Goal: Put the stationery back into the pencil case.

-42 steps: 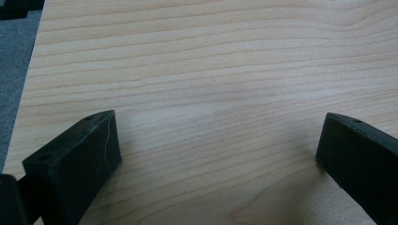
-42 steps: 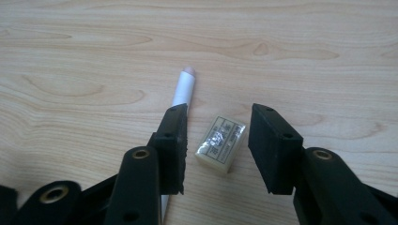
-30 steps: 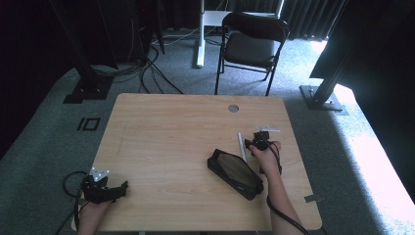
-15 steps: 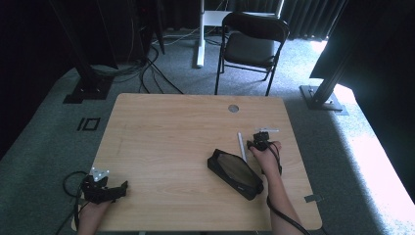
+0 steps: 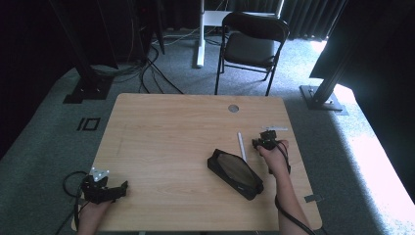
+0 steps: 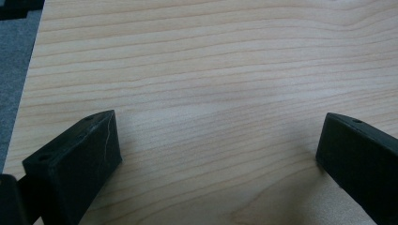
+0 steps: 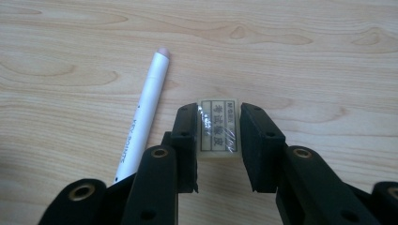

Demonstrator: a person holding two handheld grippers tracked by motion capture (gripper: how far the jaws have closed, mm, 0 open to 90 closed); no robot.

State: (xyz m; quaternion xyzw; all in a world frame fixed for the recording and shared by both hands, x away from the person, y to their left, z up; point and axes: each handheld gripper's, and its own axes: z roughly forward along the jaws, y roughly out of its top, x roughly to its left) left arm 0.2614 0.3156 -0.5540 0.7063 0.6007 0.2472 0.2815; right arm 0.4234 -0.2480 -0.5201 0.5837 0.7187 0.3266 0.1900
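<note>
Clamping my right gripper (image 7: 218,129) on the wrapped eraser (image 7: 218,131), jaws just closed against both sides. White pen (image 7: 141,117) lies just beside. My left gripper (image 6: 216,145) rests wide open, empty, on the table (image 6: 211,56).

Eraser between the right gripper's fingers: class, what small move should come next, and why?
Probably lift the eraser straight up. The right gripper has just been closing and its fingers now press both sides of it, so the grip looks set. The white pen lies close alongside, so a sideways drag might nudge it.

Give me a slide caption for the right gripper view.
Right tool clamps a wrapped eraser on the wooden table, white pen lying just beside it.
</note>
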